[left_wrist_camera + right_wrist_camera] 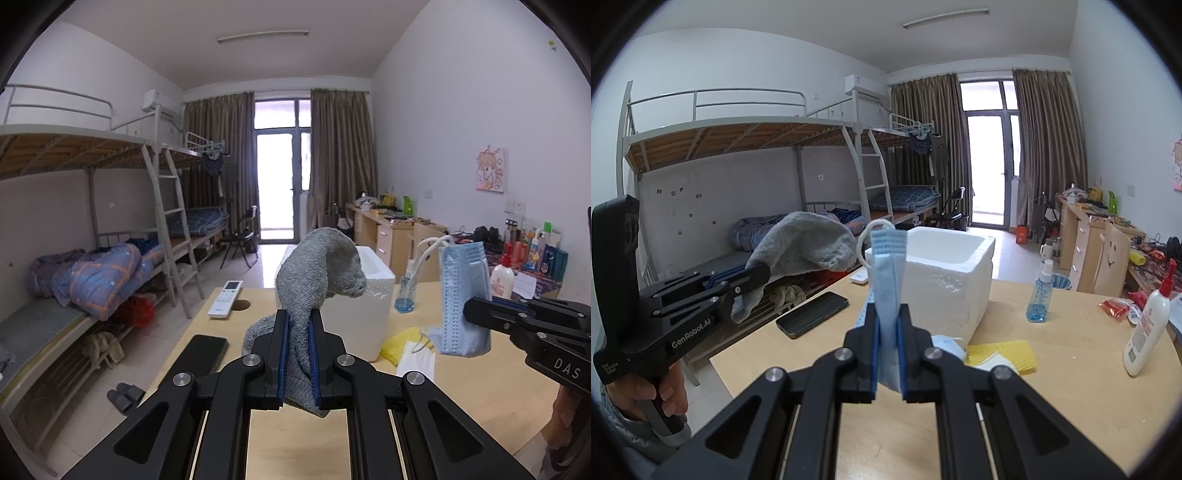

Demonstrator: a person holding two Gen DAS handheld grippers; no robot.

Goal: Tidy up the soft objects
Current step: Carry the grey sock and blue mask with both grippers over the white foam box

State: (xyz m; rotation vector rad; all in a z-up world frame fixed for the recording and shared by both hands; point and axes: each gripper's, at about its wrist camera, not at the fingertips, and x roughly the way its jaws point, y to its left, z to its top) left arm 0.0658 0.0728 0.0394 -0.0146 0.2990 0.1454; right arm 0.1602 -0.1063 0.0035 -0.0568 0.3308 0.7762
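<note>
Ahead, foam box stands beyond left jaws gripping sock, right gripping masks.

Dorm room: metal bunk beds, study desks, curtained balcony door.

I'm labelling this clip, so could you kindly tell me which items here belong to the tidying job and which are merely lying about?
Job items:
grey sock in left gripper
blue face mask in right gripper
white foam box

Lying about:
phone
remote control
spray bottle
lotion bottle
</note>
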